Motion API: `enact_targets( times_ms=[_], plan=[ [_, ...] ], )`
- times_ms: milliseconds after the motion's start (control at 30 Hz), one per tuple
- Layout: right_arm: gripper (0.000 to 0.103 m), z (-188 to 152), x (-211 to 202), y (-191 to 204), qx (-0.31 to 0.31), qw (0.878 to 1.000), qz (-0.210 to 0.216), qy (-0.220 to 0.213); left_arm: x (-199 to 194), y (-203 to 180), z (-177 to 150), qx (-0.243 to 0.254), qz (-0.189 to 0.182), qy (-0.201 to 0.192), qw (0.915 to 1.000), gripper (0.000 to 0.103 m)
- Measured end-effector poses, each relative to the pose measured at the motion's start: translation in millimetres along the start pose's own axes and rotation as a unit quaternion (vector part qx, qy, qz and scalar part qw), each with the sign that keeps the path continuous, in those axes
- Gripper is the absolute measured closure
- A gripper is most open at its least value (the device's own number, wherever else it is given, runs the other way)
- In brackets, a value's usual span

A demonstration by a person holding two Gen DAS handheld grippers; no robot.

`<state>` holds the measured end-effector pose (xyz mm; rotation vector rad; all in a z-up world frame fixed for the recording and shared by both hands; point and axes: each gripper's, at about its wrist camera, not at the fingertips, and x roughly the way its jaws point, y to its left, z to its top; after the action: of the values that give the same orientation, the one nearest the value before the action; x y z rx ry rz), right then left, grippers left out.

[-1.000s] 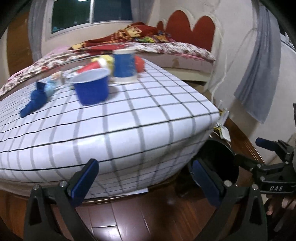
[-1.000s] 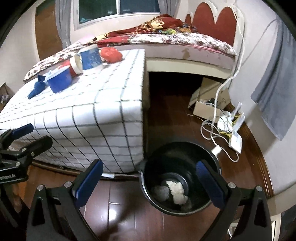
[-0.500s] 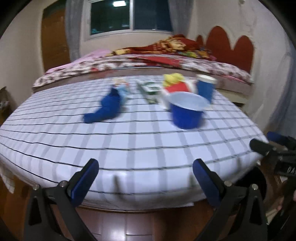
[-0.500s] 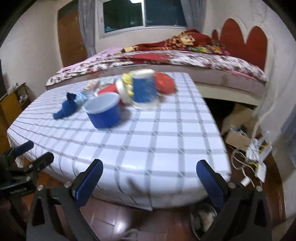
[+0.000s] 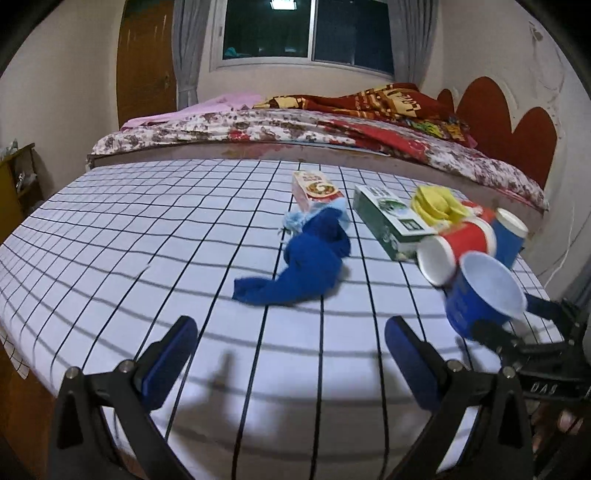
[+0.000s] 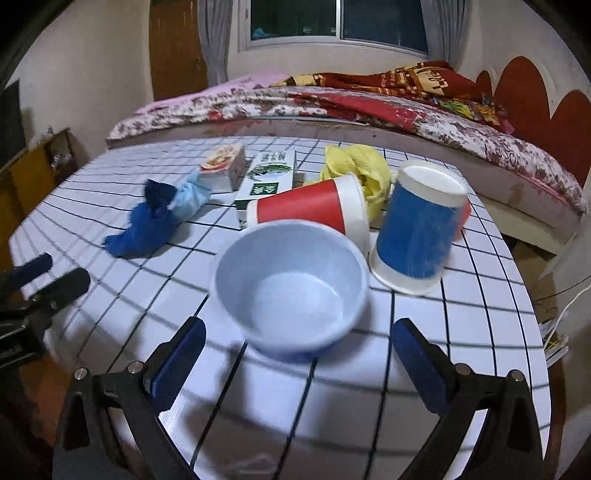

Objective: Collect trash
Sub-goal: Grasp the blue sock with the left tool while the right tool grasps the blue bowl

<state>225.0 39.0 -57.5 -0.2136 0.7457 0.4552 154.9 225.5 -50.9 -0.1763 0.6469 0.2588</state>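
We hold both grippers low at the near edge of the table [image 5: 110,236], which is covered with a white cloth crossed by black grid lines. Our left gripper [image 5: 291,354] has its blue-padded fingers spread wide apart with nothing between them, and it looks toward a crumpled dark blue cloth [image 5: 306,266] lying near the middle of the table. Our right gripper [image 6: 295,360] is likewise wide apart and empty, hovering just in front of a blue paper bowl [image 6: 291,284] that stands upright with its pale inside showing; the bowl lies between the line of the two fingers but neither pad touches it.

Just behind the bowl a red paper cup [image 6: 310,208] lies on its side. To its right a blue paper cup [image 6: 417,225] stands upside down, tilted slightly. A yellow crumpled wrapper [image 6: 358,166] sits behind the red cup, touching it. A green and white carton [image 6: 269,177] lies flat beside a smaller pinkish box [image 6: 223,162], and a light blue wad [image 6: 190,195] rests against the dark blue cloth at the left.

From the left wrist view the right gripper's dark frame shows at the far right, next to the bowl. Beyond the table stands a bed [image 5: 295,125] with a floral cover and a red blanket, below a dark window [image 5: 306,29]
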Motion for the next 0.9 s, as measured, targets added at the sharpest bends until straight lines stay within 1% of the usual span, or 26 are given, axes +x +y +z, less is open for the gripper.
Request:
enact_targets(
  times_ms=[133, 233, 300, 400, 433, 533, 600, 633, 667, 733, 800, 900],
  plan=[
    [0.001, 12, 14, -1, 0.021, 1.000, -0.013, 0.009, 22, -7, 15, 0.016, -0.007, 0.006, 0.9998, 0.001],
    [0.001, 17, 18, -5, 0.031, 0.999, -0.017, 0.008, 39, -6, 27, 0.013, -0.020, 0.017, 0.9996, 0.002],
    [0.001, 19, 23, -8, 0.038, 0.999, -0.014, 0.009, 48, -7, 33, 0.013, -0.021, 0.023, 0.9994, 0.003],
    [0.001, 19, 29, -10, 0.041, 0.999, -0.011, 0.015, 60, -9, 37, 0.019, -0.021, 0.036, 0.9989, 0.008],
    [0.001, 19, 30, -11, 0.041, 0.999, -0.010, 0.015, 63, -9, 37, 0.019, -0.021, 0.041, 0.9987, 0.011],
    [0.003, 20, 30, -13, 0.044, 0.999, -0.011, 0.010, 69, -8, 38, 0.017, -0.031, 0.056, 0.9978, 0.024],
    [0.012, 21, 29, -13, 0.045, 0.999, -0.005, 0.007, 73, -7, 38, 0.012, -0.036, 0.070, 0.9968, 0.033],
    [0.021, 21, 30, -13, 0.045, 0.999, -0.002, 0.010, 75, -6, 37, 0.011, -0.043, 0.076, 0.9961, 0.045],
    [0.025, 21, 31, -12, 0.045, 0.999, 0.001, 0.013, 76, -7, 37, 0.012, -0.047, 0.079, 0.9957, 0.055],
    [0.025, 20, 29, -12, 0.045, 0.999, 0.005, 0.012, 71, -7, 35, 0.013, -0.049, 0.077, 0.9957, 0.057],
    [0.026, 19, 25, -13, 0.045, 0.999, 0.009, 0.009, 60, -8, 31, 0.013, -0.055, 0.067, 0.9961, 0.057],
    [0.026, 14, 16, -15, 0.050, 0.999, 0.014, 0.003, 40, -9, 21, 0.017, -0.055, 0.053, 0.9969, 0.057]
  ],
)
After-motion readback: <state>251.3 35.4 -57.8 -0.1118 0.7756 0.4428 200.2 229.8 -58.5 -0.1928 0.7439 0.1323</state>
